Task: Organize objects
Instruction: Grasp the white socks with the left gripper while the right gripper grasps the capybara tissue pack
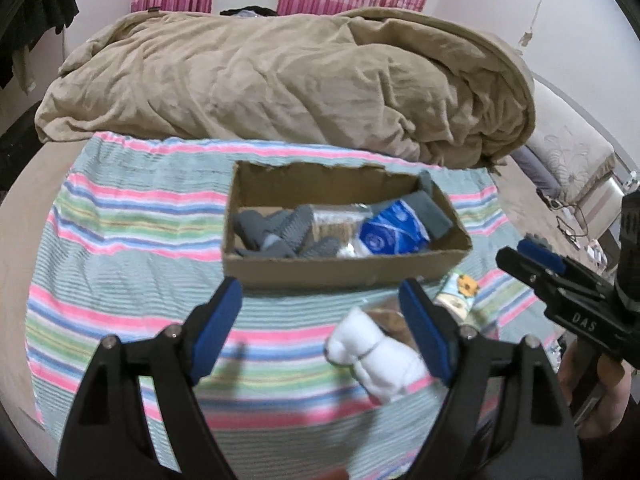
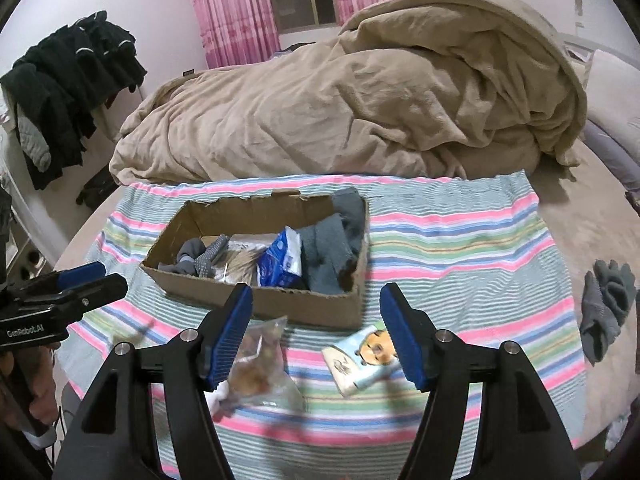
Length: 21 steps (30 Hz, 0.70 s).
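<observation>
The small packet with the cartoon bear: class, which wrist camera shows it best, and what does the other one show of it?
The right wrist view: the small packet lies whole on the striped cloth, bear picture clear. In the left wrist view only its top end peeks out behind that gripper's finger.

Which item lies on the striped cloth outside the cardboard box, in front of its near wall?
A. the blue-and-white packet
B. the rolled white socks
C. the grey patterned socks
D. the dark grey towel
B: the rolled white socks lie on the striped cloth in front of the cardboard box, while the blue-and-white packet, the dark grey towel and the grey patterned socks all sit inside it.
</observation>
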Motion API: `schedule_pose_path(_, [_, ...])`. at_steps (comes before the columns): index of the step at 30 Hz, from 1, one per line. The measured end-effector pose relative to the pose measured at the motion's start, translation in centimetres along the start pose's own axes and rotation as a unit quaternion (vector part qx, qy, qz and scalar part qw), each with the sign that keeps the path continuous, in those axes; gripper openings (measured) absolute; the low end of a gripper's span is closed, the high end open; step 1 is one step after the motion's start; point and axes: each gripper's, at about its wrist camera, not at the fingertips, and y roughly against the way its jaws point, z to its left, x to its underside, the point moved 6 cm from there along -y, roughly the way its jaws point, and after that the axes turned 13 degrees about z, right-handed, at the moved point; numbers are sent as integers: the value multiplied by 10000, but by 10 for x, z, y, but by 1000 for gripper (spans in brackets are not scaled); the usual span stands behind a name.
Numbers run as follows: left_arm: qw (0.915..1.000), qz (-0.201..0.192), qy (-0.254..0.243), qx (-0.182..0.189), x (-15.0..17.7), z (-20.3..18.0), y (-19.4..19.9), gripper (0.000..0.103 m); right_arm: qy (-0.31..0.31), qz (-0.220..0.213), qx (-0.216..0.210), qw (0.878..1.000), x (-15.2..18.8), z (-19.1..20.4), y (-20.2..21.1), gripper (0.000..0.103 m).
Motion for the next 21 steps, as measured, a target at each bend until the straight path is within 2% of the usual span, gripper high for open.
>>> schedule_pose_path(9, [9994,267,-141,152,27,-33,-17,82,-11,96,52,9999,19,-20,3,69])
schedule_pose_path(21, [9975,670,-183,130,43,-54,-57,82,-160,466,-23,9988,42,-47,-26,69])
